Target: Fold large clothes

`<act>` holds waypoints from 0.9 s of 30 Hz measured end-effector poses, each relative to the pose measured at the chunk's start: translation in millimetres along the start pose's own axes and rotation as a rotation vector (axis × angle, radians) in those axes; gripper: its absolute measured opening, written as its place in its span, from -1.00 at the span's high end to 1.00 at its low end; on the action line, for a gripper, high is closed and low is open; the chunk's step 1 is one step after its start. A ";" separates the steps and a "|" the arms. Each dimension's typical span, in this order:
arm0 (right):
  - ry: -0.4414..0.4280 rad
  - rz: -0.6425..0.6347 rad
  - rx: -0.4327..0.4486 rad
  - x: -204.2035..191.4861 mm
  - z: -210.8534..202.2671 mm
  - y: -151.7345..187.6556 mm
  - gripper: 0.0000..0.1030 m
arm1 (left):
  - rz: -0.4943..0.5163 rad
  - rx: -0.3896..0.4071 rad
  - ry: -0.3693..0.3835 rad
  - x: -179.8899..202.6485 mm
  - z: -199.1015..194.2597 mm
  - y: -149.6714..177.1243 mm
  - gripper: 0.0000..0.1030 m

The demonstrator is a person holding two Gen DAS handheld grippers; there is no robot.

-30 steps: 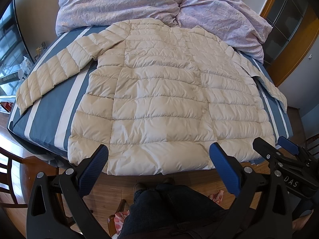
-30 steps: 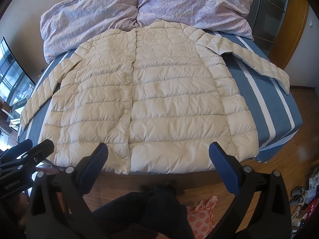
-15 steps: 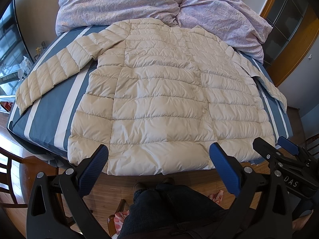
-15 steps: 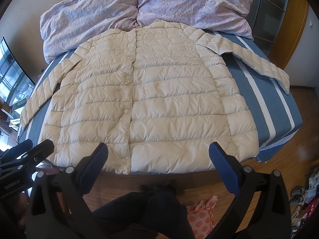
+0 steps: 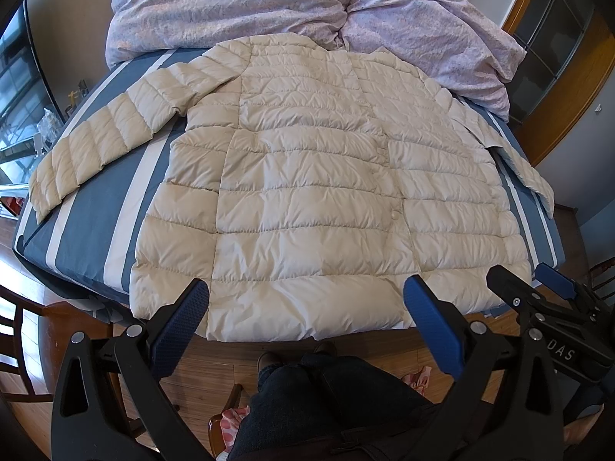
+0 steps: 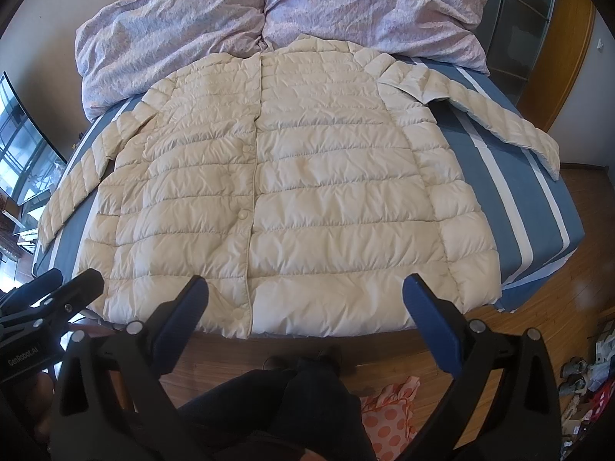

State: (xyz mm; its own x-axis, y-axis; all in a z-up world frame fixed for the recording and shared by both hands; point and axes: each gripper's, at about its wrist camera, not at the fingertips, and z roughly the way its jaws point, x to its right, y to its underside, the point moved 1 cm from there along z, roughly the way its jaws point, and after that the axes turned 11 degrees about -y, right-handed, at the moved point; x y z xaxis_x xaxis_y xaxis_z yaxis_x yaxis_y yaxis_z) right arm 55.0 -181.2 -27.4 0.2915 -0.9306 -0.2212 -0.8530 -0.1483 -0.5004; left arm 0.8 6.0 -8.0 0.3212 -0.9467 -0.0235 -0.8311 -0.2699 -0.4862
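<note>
In the left wrist view, my left hand-held gripper [image 5: 305,309] is spread wide and holds nothing, just before the hem of the cream quilted puffer jacket [image 5: 307,192]. The jacket lies flat, front up, on the bed with the blue and white striped sheet [image 5: 88,230], both sleeves stretched out to the sides. A crumpled lilac duvet [image 5: 238,4] lies behind its collar. In the right wrist view, my right hand-held gripper [image 6: 305,307] is also wide and empty, near the hem of the jacket [image 6: 307,192]. The snap buttons [image 6: 243,214] are closed.
</note>
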 end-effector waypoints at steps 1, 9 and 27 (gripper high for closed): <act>0.000 0.000 -0.001 -0.3 -1.5 -0.7 -0.96 | 0.000 -0.001 0.000 -2.9 6.2 -1.8 -0.97; 0.001 0.008 -0.010 3.3 8.7 -10.2 -0.96 | 0.004 -0.009 -0.004 2.4 19.1 -9.5 -0.97; 0.041 0.065 -0.046 38.3 45.5 -61.1 -0.96 | 0.027 -0.019 -0.068 18.5 60.4 -66.5 -0.97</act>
State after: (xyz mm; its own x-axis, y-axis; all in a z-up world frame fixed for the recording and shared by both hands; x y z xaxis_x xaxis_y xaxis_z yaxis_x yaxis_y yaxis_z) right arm 138.0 -192.6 -43.4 0.2181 -0.9515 -0.2169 -0.8887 -0.1018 -0.4471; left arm 89.4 17.1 -28.9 0.3281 -0.9397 -0.0963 -0.8483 -0.2483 -0.4677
